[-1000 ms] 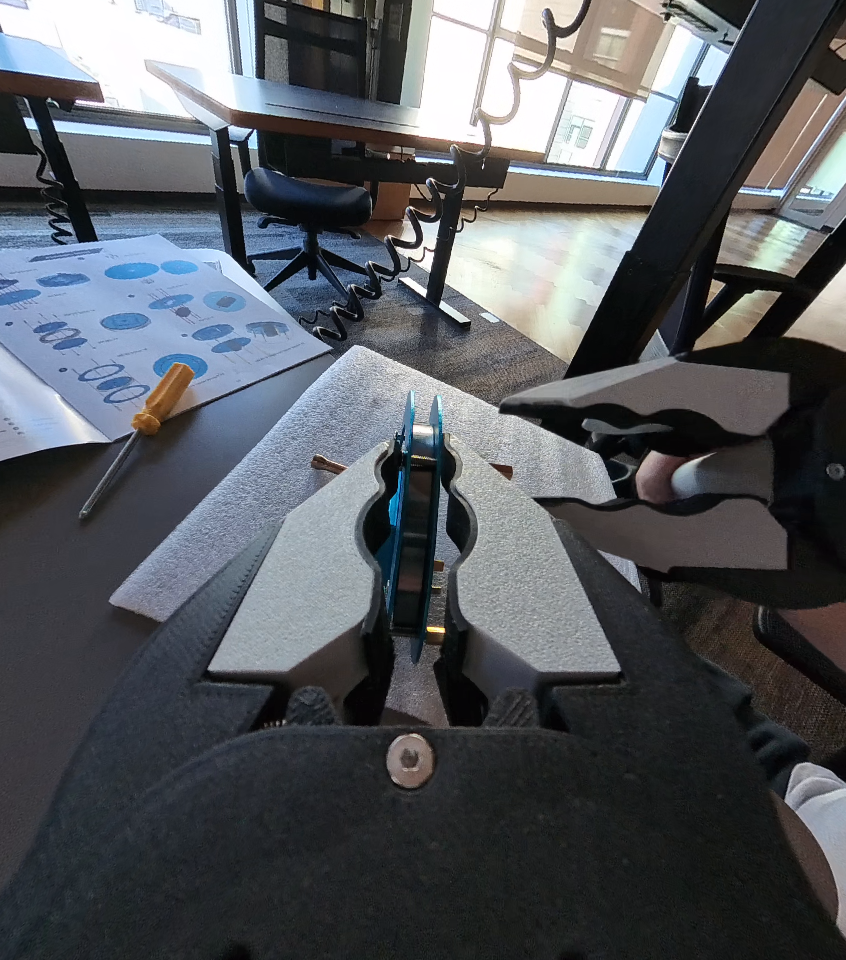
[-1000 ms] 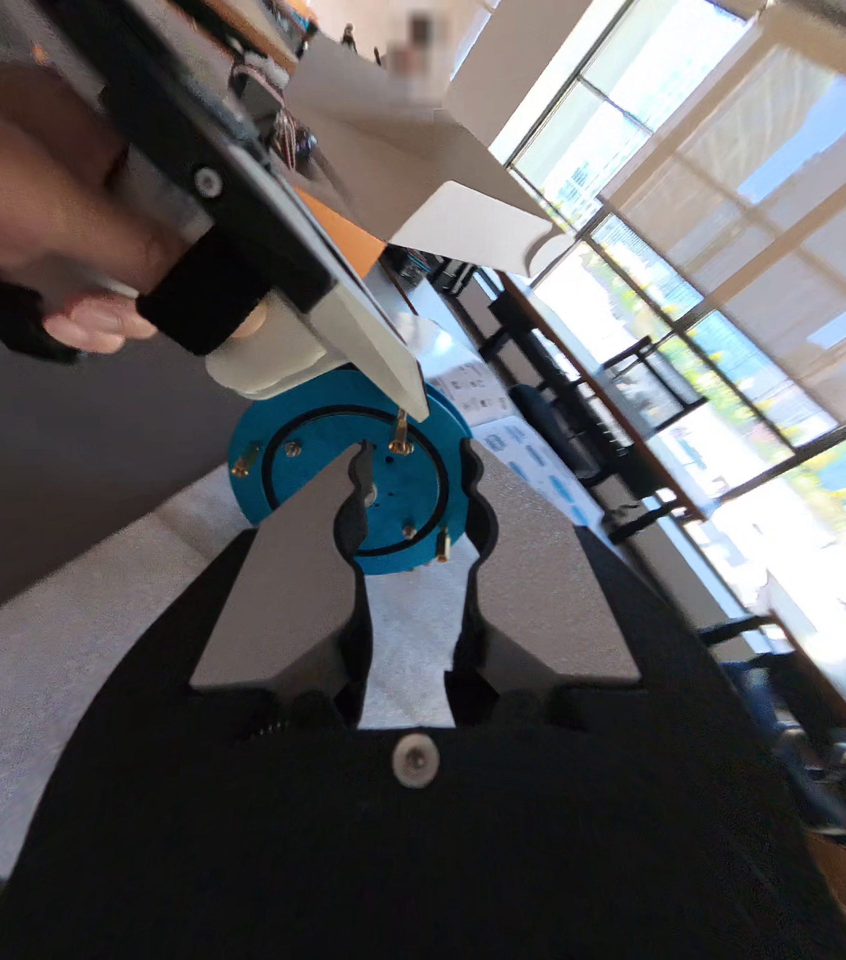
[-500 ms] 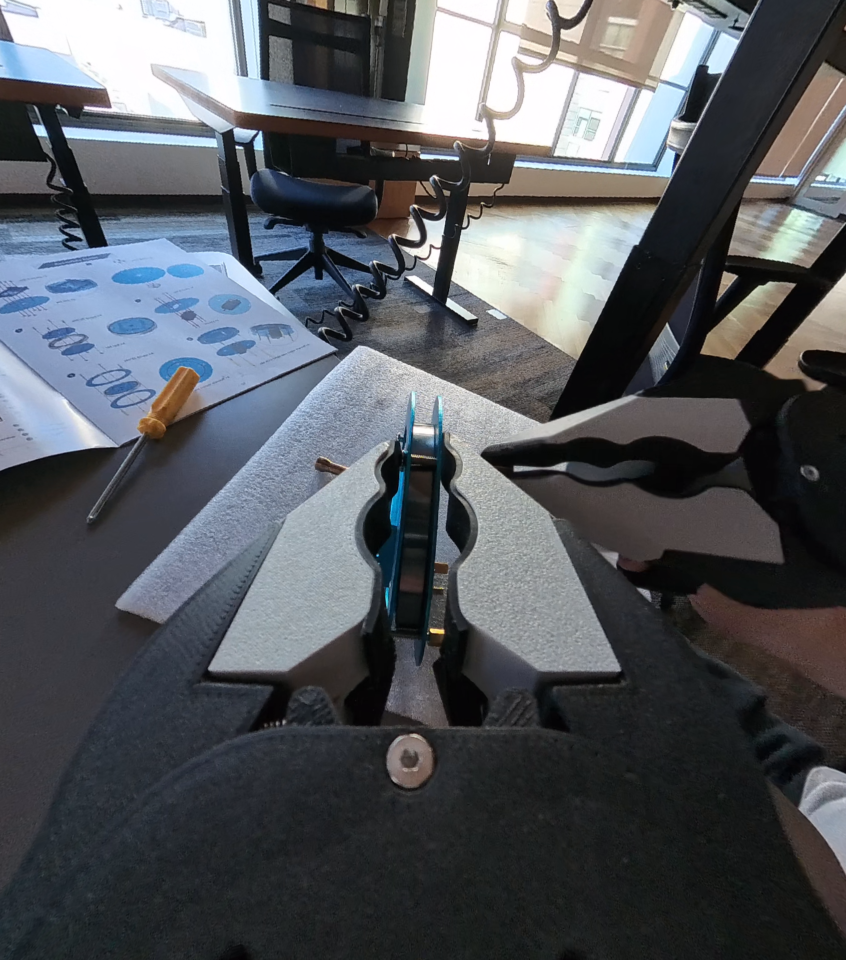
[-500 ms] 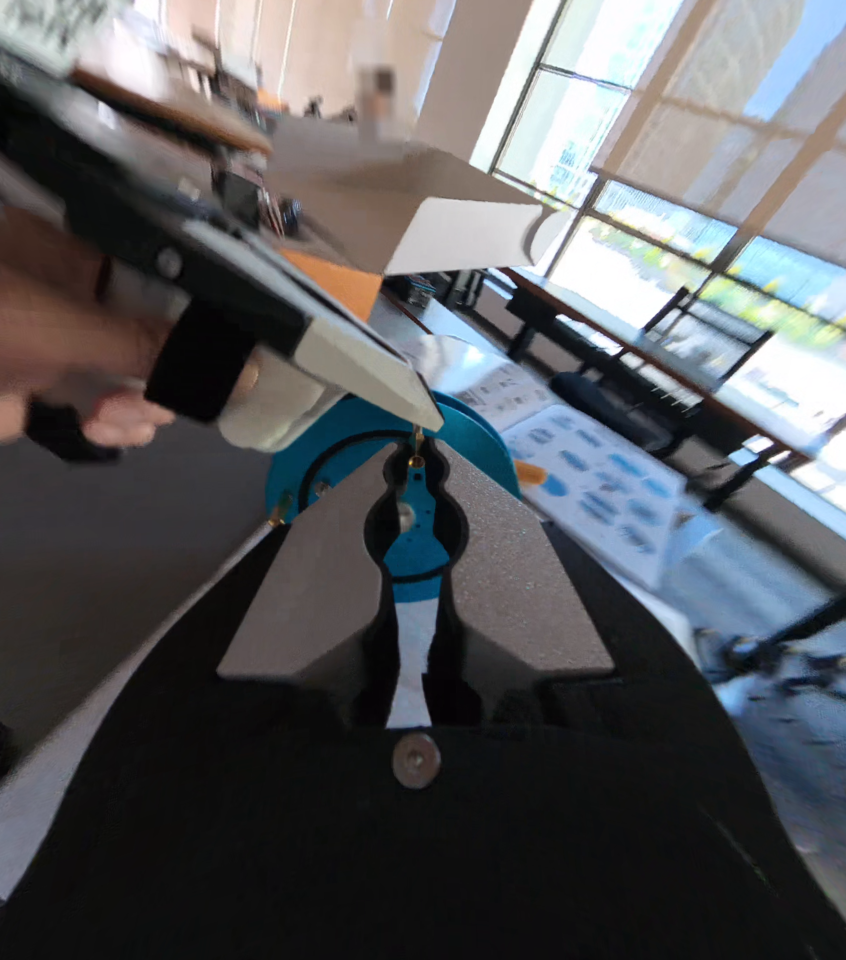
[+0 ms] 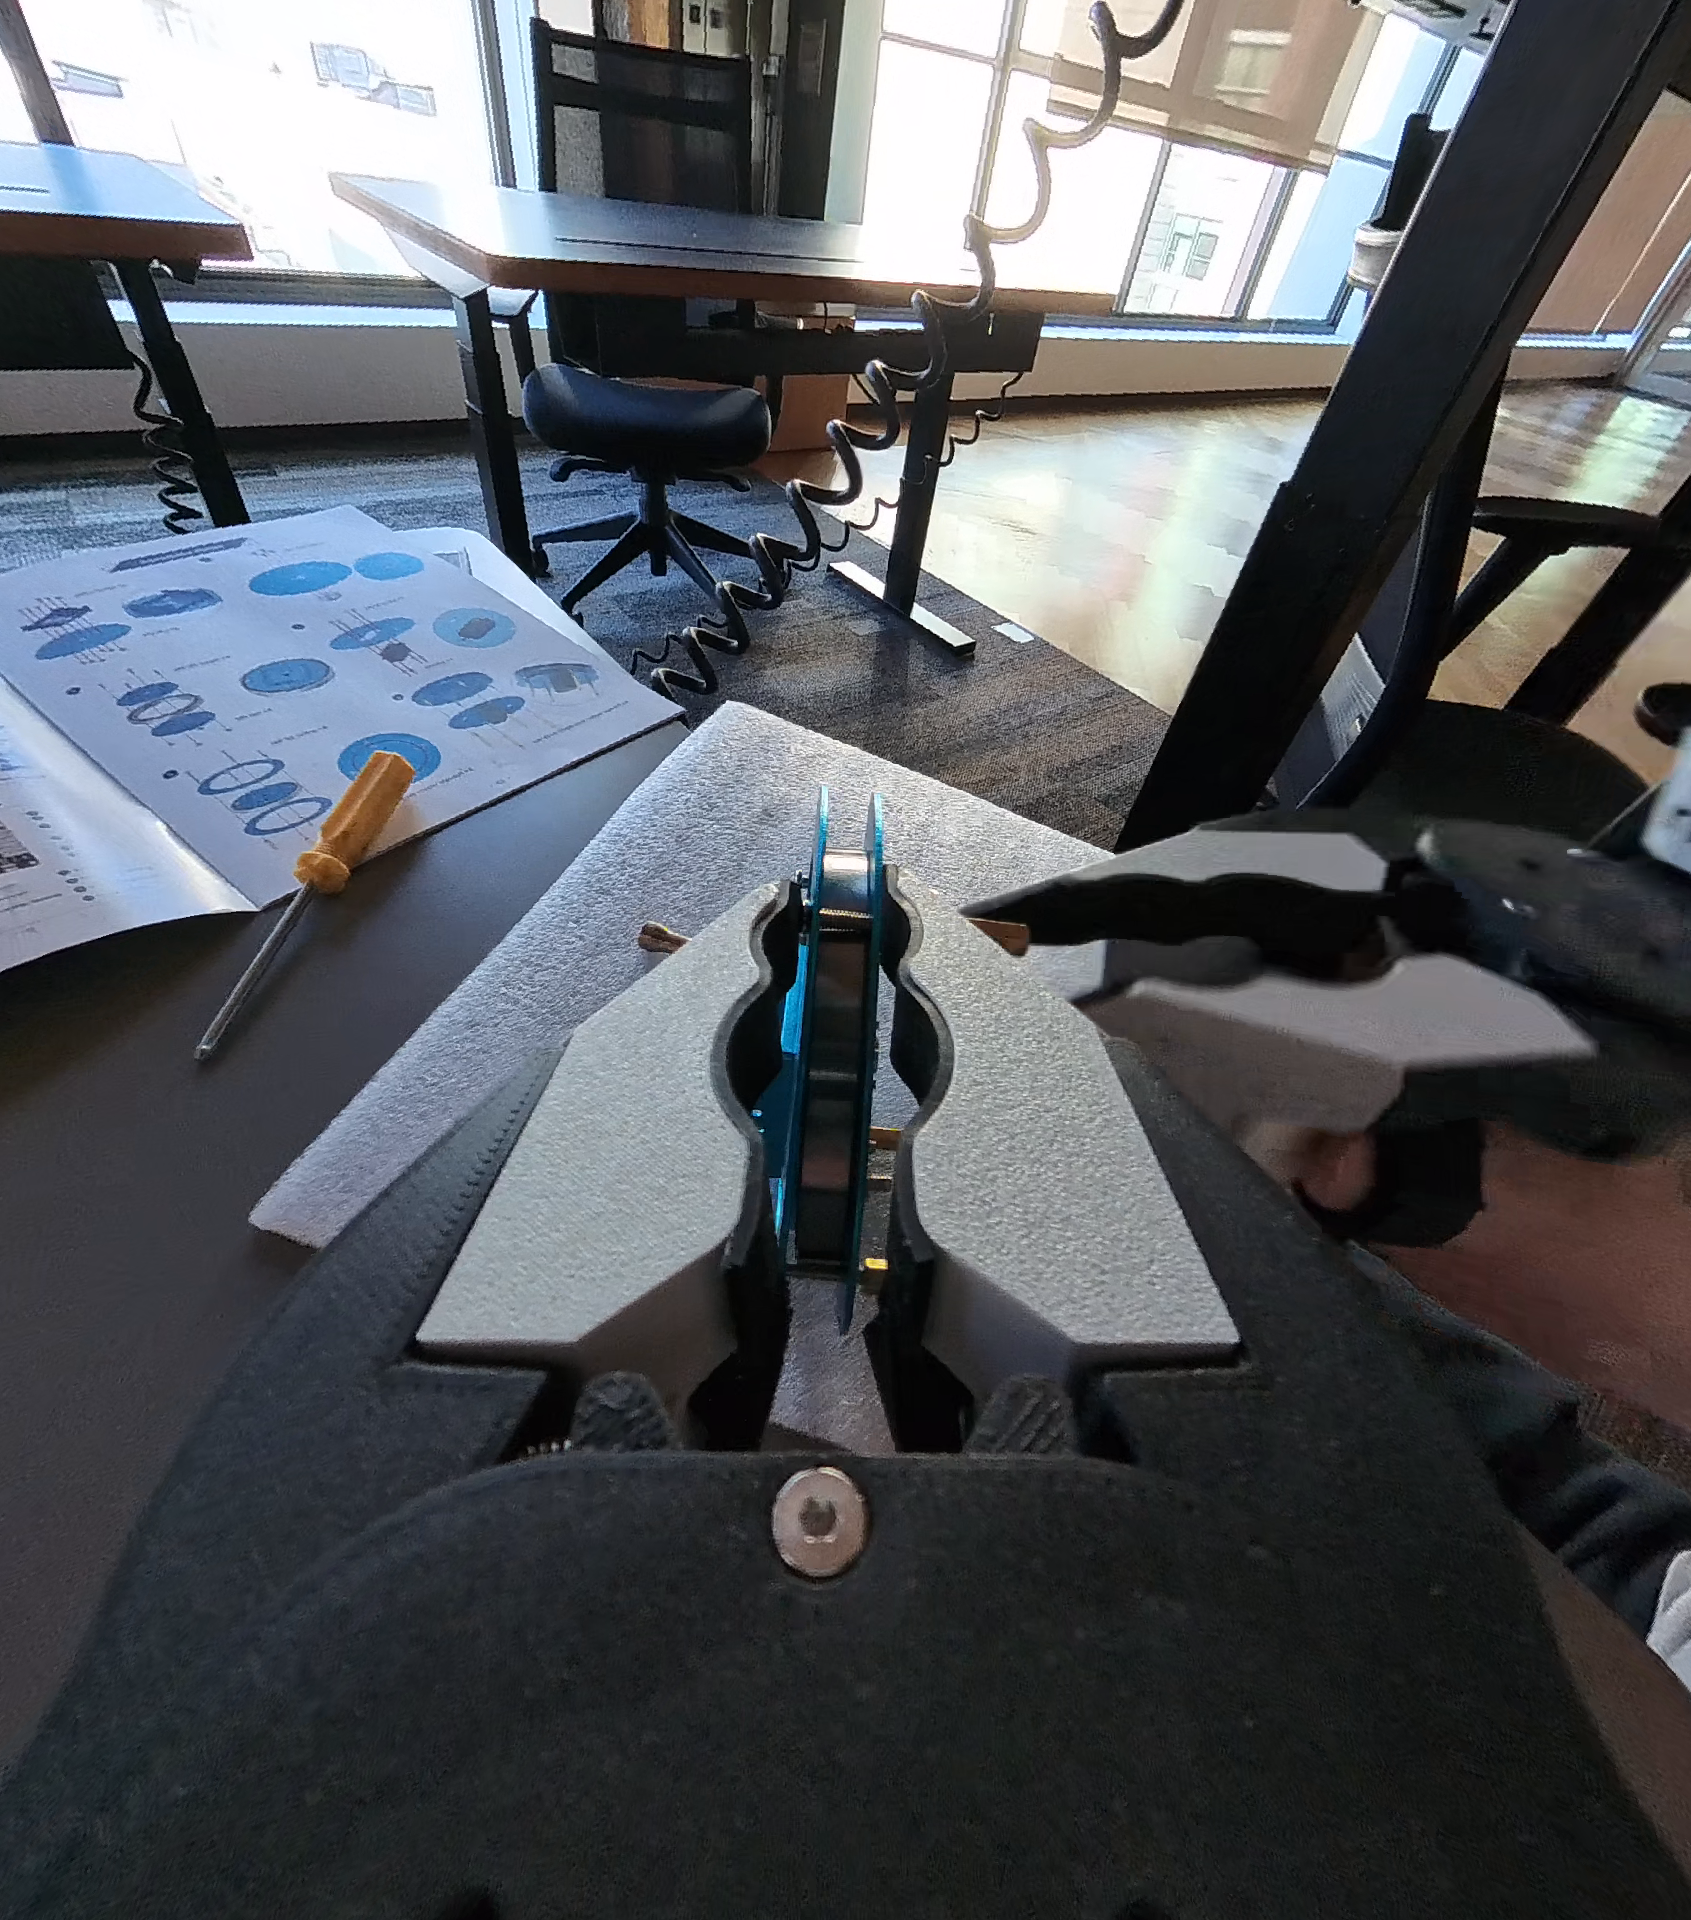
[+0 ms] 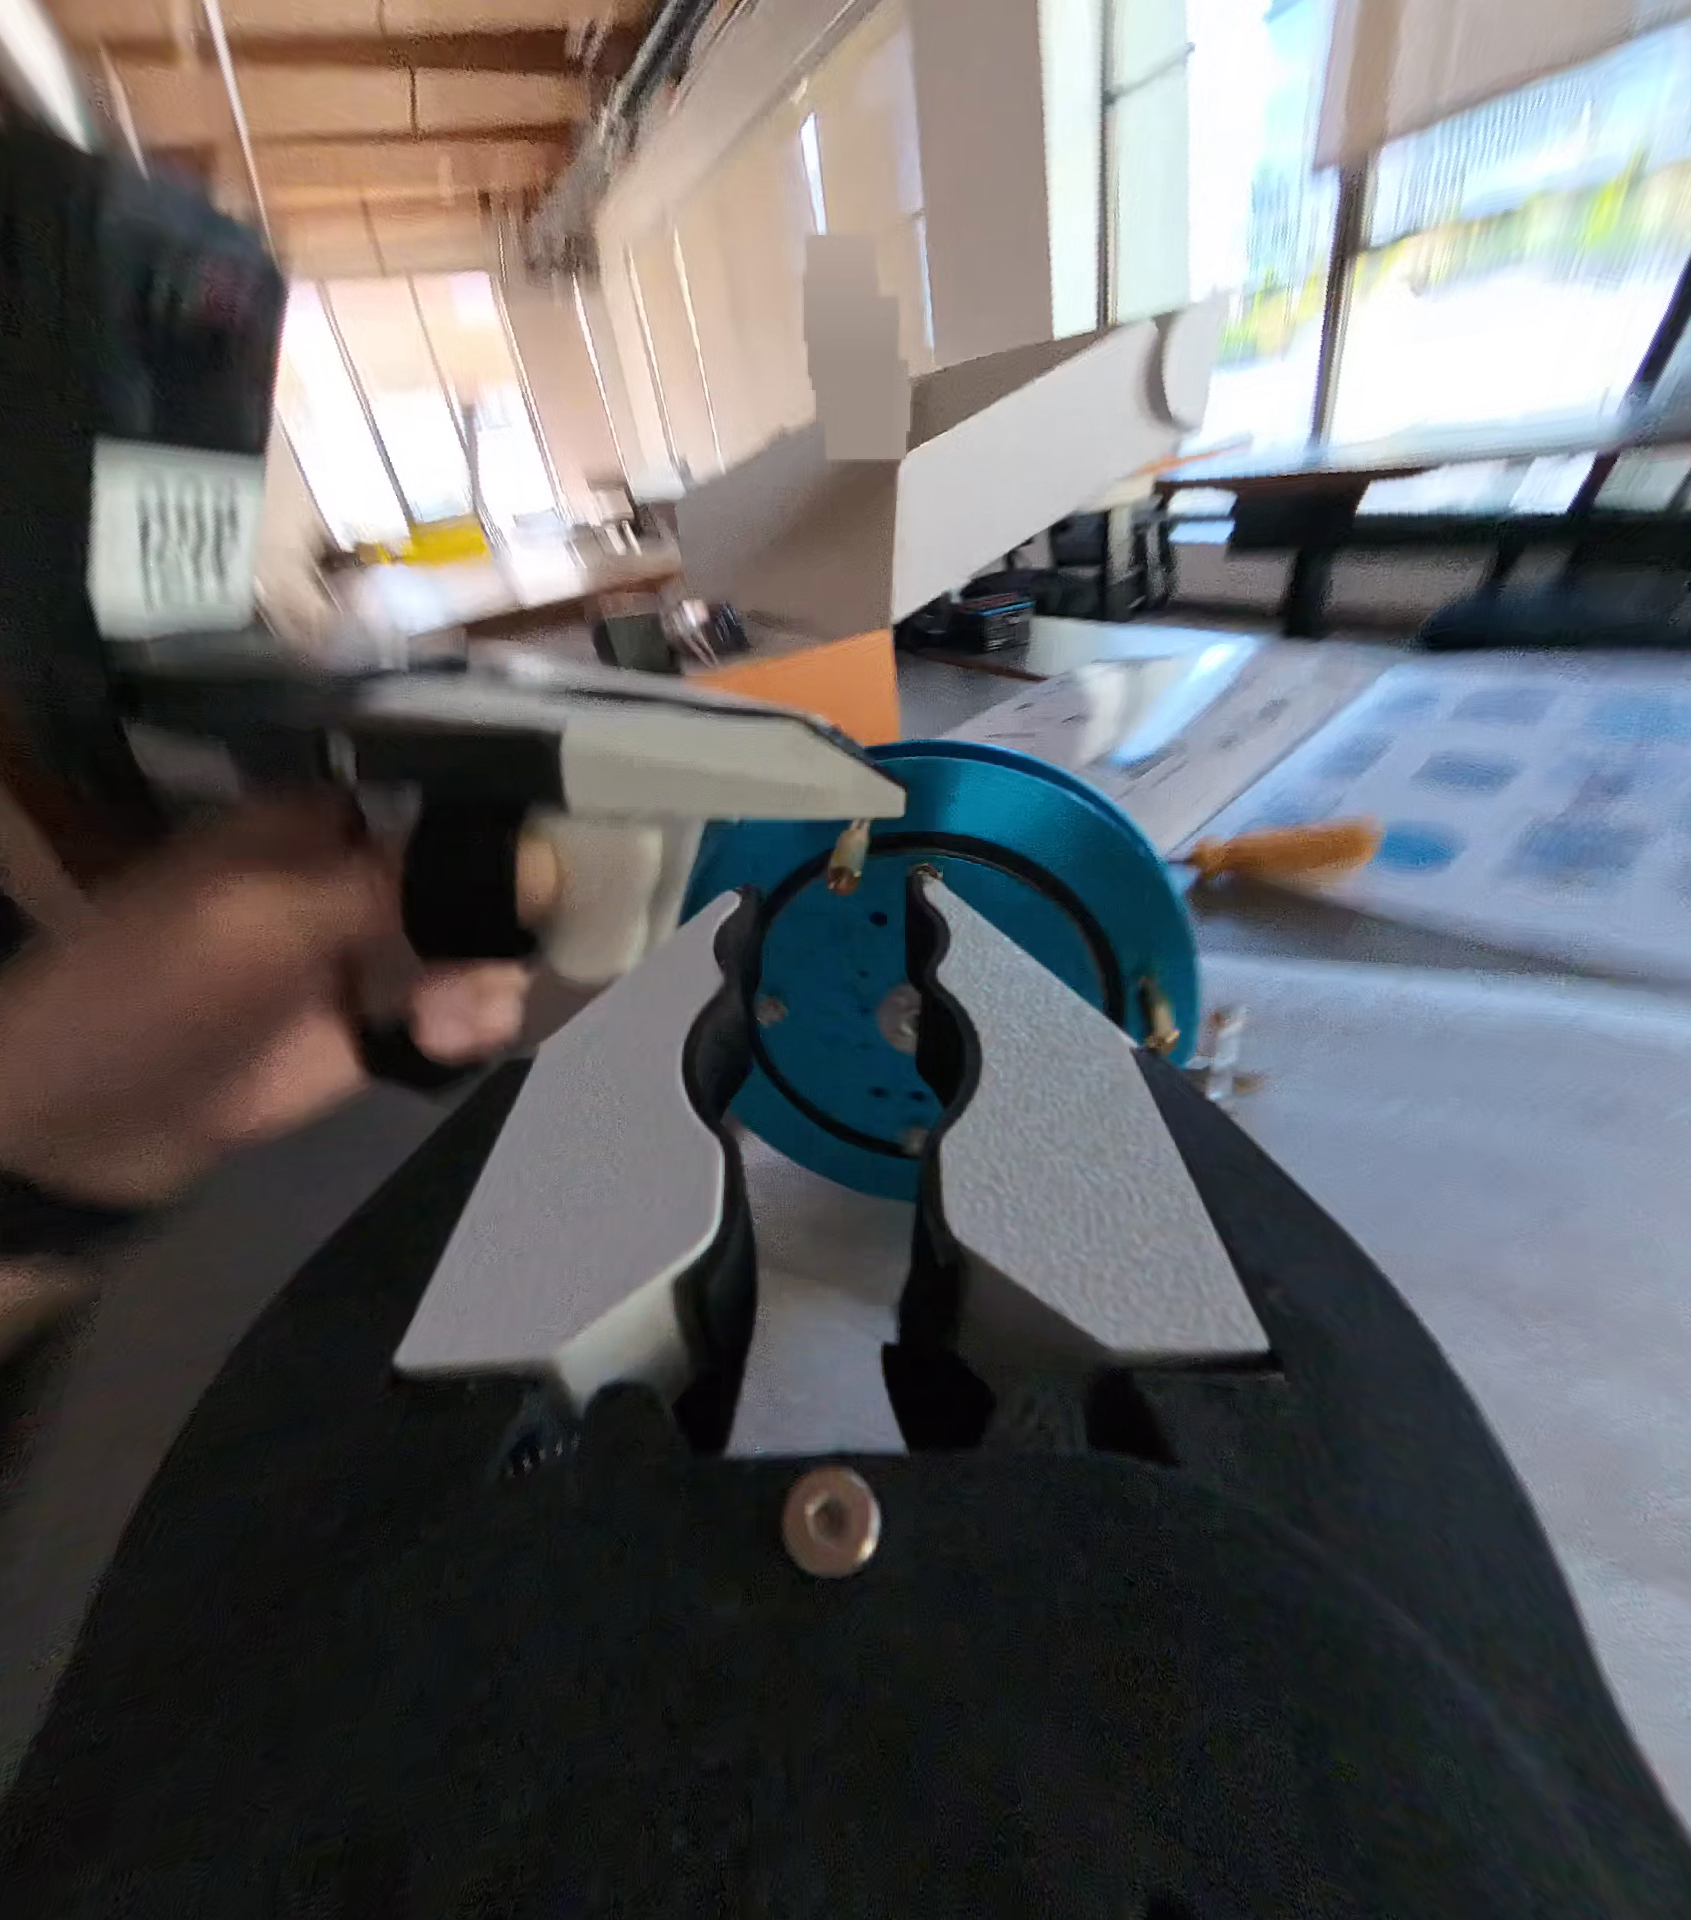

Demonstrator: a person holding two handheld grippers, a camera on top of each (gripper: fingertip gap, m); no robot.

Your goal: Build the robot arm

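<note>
Left wrist view: left claw (image 5: 839,1049) clamps upright blue disc assembly (image 5: 841,997).

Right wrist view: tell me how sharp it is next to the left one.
Right wrist view: smeared by motion, left gripper and booklet blurred, blue disc fairly clear. Left wrist view: crisp, screwdriver sharp, windows blown out by glare.

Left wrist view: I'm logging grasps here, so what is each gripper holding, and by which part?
The left gripper clamps the round blue metal disc assembly edge-on, across its two flat faces. The right gripper, open beside a brass standoff, holds nothing.
</note>
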